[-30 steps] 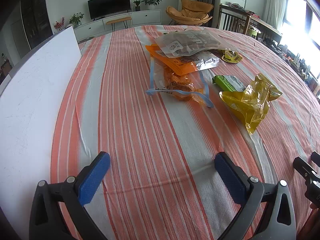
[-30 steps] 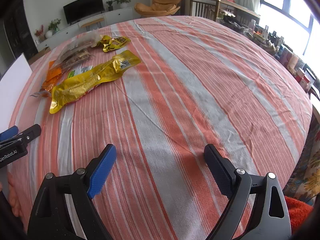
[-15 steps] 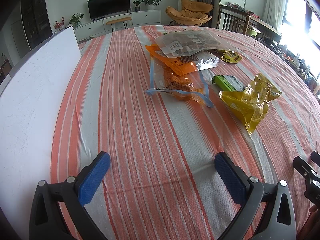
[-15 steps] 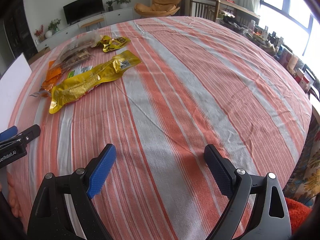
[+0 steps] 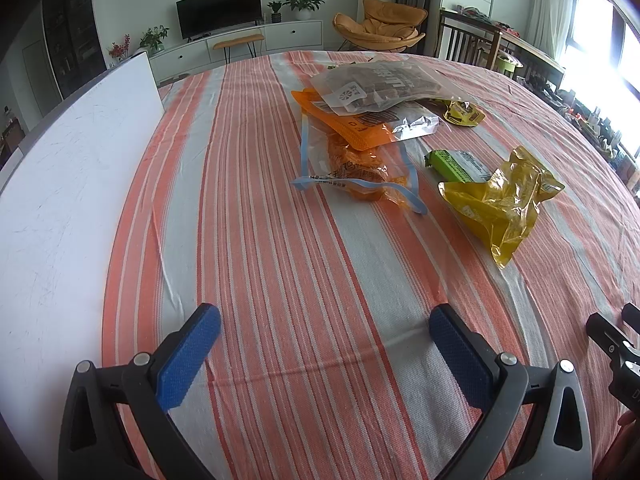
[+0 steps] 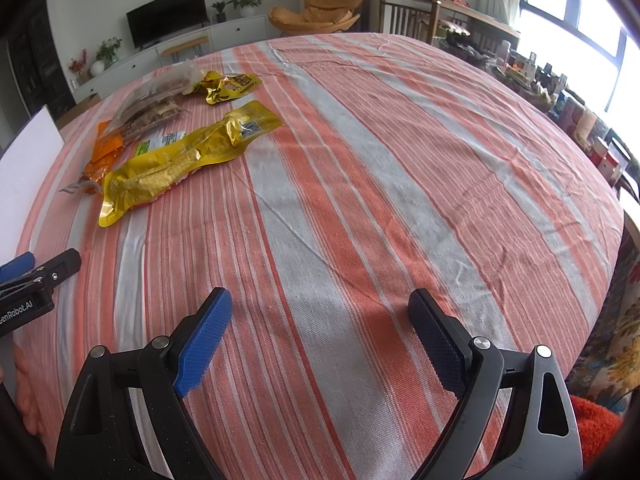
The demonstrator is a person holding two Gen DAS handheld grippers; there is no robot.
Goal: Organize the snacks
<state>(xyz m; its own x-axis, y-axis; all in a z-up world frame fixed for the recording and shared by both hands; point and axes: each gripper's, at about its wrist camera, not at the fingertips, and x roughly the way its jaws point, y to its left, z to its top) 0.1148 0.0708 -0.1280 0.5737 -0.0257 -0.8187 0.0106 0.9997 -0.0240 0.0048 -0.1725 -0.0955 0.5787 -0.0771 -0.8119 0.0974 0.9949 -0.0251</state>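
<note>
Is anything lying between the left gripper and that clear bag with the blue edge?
Nothing visible. The left gripper is open over bare striped tablecloth, and only cloth shows between it and the blue-edged bag. The yellow bag lies off to the right.

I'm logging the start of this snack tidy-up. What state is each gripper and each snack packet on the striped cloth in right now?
left hand-held gripper: open, holding nothing.
right hand-held gripper: open, holding nothing.
long yellow packet: lying flat, crumpled.
green bar: lying flat, one end under the yellow packet.
clear bag of orange snacks: lying flat.
orange packet: partly under the clear bag of brown snacks.
small yellow wrapper: crumpled.
</note>
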